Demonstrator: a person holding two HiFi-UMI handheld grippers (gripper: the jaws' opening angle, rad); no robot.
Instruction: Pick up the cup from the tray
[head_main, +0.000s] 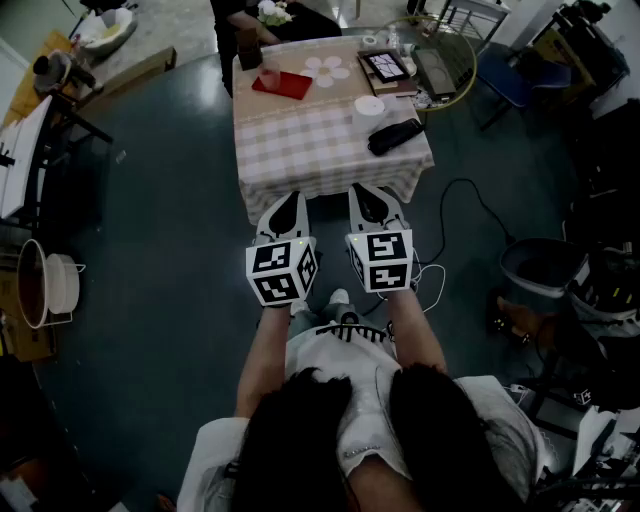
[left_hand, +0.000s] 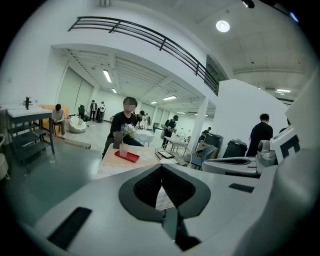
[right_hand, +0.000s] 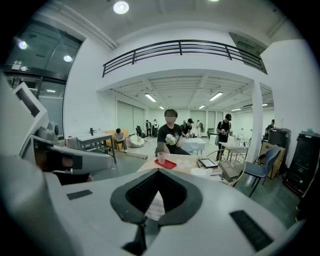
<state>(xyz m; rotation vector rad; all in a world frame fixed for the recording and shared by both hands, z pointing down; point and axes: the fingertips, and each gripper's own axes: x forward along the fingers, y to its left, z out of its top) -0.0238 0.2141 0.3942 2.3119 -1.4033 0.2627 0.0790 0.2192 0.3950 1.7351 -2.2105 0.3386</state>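
Checked table in an open hall, cup on tray at far-left corner; left gripper and right gripper, closed and empty, hang before its near edge.

Distant cup, details indistinct.
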